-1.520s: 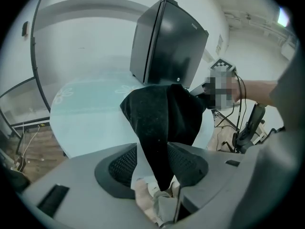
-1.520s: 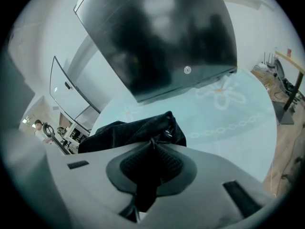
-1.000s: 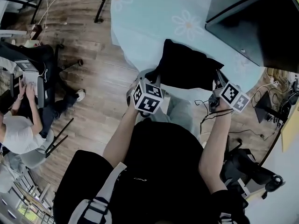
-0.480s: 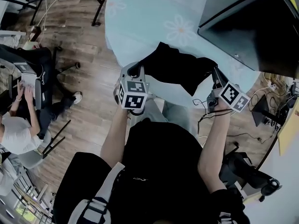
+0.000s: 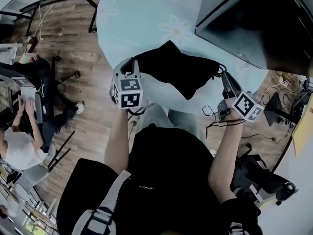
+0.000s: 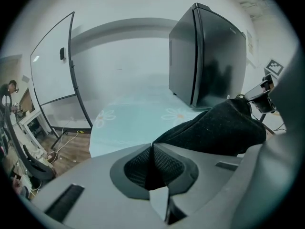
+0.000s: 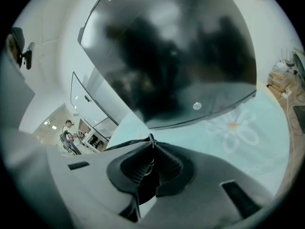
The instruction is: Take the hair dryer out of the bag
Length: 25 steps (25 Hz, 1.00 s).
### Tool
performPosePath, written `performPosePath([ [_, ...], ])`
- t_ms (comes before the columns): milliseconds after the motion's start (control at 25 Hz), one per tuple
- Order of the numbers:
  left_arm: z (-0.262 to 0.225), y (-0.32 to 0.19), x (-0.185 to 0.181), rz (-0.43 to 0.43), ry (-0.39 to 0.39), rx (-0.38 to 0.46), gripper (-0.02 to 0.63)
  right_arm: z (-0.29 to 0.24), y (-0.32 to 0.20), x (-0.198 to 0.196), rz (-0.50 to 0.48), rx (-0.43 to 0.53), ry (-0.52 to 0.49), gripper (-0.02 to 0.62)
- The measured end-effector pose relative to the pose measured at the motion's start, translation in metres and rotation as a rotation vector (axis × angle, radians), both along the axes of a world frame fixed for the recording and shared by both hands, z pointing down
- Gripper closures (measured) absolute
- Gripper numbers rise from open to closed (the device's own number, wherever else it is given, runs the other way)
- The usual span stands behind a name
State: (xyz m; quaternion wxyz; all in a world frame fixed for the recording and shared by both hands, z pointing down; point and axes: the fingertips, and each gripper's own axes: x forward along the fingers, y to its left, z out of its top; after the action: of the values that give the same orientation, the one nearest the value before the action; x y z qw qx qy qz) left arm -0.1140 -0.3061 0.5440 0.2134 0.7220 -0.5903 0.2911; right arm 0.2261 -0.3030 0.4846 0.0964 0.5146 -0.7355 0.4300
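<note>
Nearest the camera, the left tongs (image 5: 130, 62) and the right tongs (image 5: 223, 73) were each pressed shut on an opposite end of a single black bag (image 5: 181, 72), which hung slung between them, apparently clear of the near edge of the round worktop (image 5: 142, 18) with its pale flowered cloth. In the left gripper view the pads met on a fold of the dark fabric, the bulk of the bag (image 6: 217, 128) swelling away to that gripper's right; in the right gripper view the jaws were closed on a thin dark edge, cloth or drawstring not distinguishable. The bag's long axis ran from one gripper to the other, its belly sagging toward the person. No hair dryer was in view; it was judged to lie inside that sagging middle, about equally near either hand. Which end held the opening could not be made out, and the next move seemed to depend on that. Counted: two tongs, one bag, one worktop. Beyond the bag, one dark cabinet (image 5: 254, 23) stood on the worktop's far side, and one seated person (image 5: 19, 131) was visible on the floor well off to the left.
</note>
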Motion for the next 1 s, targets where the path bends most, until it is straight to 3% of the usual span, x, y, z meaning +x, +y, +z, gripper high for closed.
performPosePath([
  [240,-0.005,-0.012,-0.008,0.021,0.003,0.029,0.578,-0.01,-0.004,0.021,0.095,0.044,-0.077,0.571],
  [720,-0.015,-0.018,-0.022,-0.014,0.004,0.044,0.58,-0.033,-0.015,0.036,0.166,0.109,-0.219,0.572],
  [840,-0.002,-0.016,-0.041,-0.076,-0.006,0.021,0.58,-0.028,-0.015,0.039,0.216,0.103,-0.259,0.572],
  [920,0.007,-0.011,-0.074,-0.172,-0.022,-0.002,0.584,-0.027,-0.011,0.06,0.297,0.107,-0.26,0.571],
  [1000,0.008,-0.007,-0.098,-0.221,0.015,-0.011,0.586,-0.031,-0.007,0.091,0.342,0.12,-0.219,0.571],
])
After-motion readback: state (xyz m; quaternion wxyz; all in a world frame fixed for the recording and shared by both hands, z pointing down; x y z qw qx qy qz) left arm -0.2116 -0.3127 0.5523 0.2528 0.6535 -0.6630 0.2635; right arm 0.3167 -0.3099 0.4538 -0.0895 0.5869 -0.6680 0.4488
